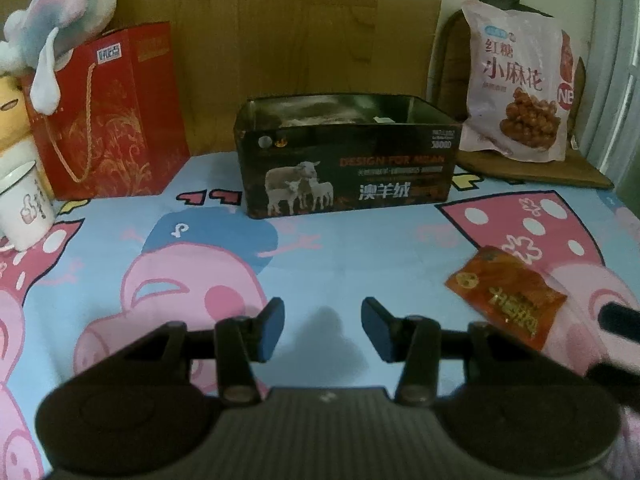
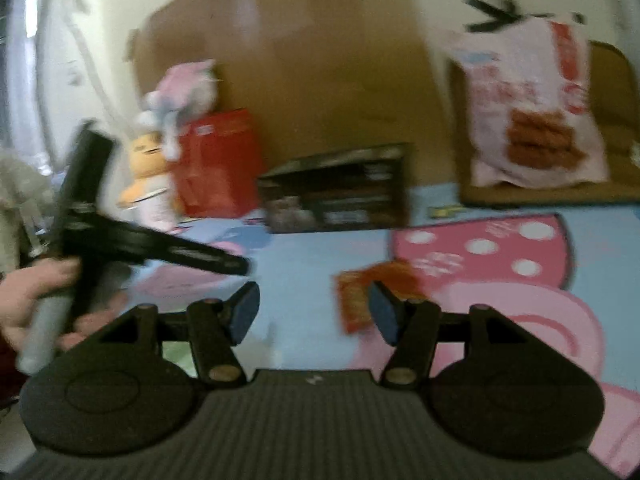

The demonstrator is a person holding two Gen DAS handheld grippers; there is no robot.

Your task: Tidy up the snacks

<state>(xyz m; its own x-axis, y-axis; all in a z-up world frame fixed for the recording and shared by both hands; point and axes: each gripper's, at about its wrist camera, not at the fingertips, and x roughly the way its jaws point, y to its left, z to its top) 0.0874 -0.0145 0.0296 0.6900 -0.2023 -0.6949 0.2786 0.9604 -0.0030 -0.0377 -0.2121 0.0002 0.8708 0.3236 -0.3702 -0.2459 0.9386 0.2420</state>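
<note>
Fingers [image 1: 272,330] of both grippers stand spread and empty above the cartoon cloth [image 1: 360,248], orange snack packet [image 1: 508,300] lying nearby.

The left tool [image 1: 322,328] at the lower centre of its frame is matte black, with dark blue pads [image 1: 272,330] on angled linkage arms; brass-coloured pivot pins sit at the joints; two round black discs flank a ribbed grey body bearing a small white mark; the right tool [image 2: 314,312] matches; a hand [image 2: 28,300] at the left edge grips a grey handle.
</note>
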